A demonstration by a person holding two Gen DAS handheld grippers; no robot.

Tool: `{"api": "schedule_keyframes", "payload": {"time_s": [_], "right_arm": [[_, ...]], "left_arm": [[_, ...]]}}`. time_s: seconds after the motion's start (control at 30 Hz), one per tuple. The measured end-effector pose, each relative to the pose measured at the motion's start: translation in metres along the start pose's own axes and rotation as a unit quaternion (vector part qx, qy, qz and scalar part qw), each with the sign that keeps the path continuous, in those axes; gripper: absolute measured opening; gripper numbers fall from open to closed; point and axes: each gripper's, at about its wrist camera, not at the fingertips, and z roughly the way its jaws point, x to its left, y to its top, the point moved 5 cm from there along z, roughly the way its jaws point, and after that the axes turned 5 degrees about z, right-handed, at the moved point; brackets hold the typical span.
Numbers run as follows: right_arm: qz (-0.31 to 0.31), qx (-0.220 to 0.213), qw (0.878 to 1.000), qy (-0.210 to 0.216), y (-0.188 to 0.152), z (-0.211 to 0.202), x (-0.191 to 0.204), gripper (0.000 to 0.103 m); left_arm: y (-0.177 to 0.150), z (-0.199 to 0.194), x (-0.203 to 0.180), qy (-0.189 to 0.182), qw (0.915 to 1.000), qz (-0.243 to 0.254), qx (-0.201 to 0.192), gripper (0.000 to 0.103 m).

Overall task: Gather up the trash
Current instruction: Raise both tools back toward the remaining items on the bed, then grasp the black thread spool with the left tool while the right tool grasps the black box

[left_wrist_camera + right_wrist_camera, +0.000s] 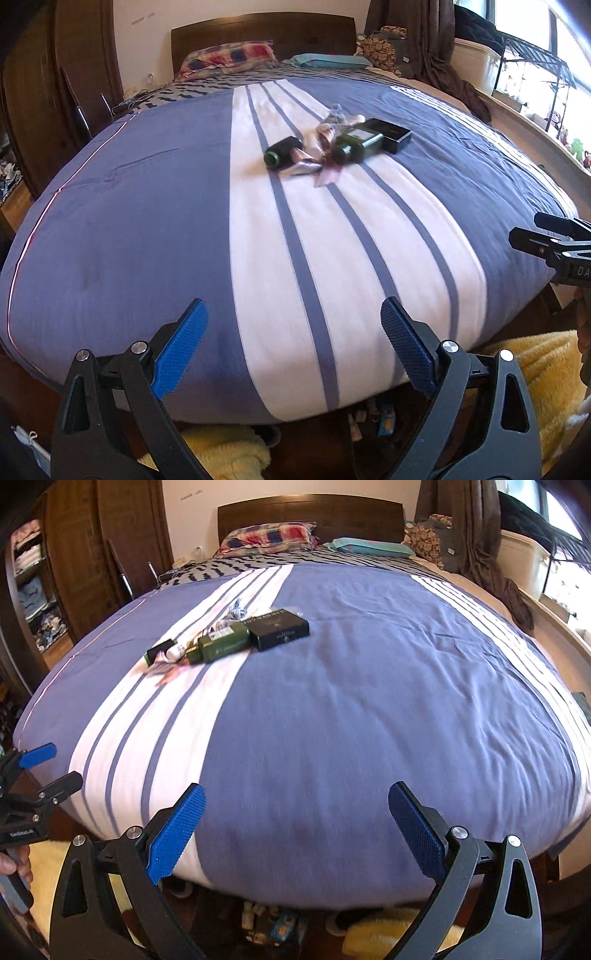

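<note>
Both tools, the left tool (293, 347) and right tool (295, 830), hang spread and empty over the foot edge of the bed (369, 709). Trash pile (332, 147) lies mid-bed, well apart; approach seems underway, and next calls for reaching toward the green bottle (221, 644).

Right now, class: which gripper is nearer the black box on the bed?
Left, narrowly. The left gripper faces the white stripes leading to the black box; the right gripper hangs farther right, the box up-left of it. Both are at the bed's foot.
</note>
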Motion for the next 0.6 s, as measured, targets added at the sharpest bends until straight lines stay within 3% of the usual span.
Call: {"api": "schedule_keyframes", "payload": {"time_s": [0.6], "right_arm": [[-0.024, 0.043, 0.999, -0.01, 0.113, 0.128, 0.013, 0.099]], "left_arm": [[0.087, 0.068, 0.037, 0.002, 0.9999, -0.011, -0.003, 0.089]]}}
